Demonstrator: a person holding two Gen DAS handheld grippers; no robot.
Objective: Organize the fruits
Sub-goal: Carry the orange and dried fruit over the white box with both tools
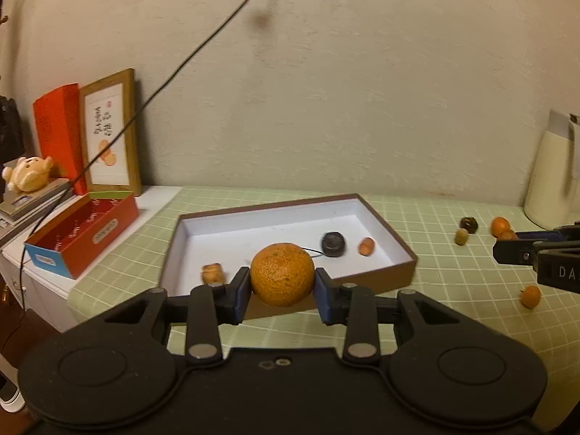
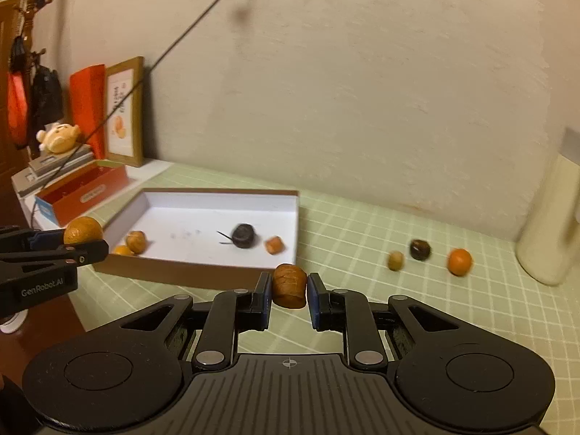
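At lower centre, the left gripper [image 1: 282, 282] is squeezing a round orange [image 1: 282, 274] across its middle before the shallow box [image 1: 377, 278]. The right gripper [image 2: 289, 290] is pinching a small brown fruit [image 2: 289, 285]; both probably light, bruisable.

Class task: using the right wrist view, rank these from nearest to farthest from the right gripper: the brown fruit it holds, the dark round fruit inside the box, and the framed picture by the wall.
1. Brown fruit, clamped in the right gripper.
2. Dark round fruit, inside the box, ahead-left.
3. Framed picture, far left against the wall.
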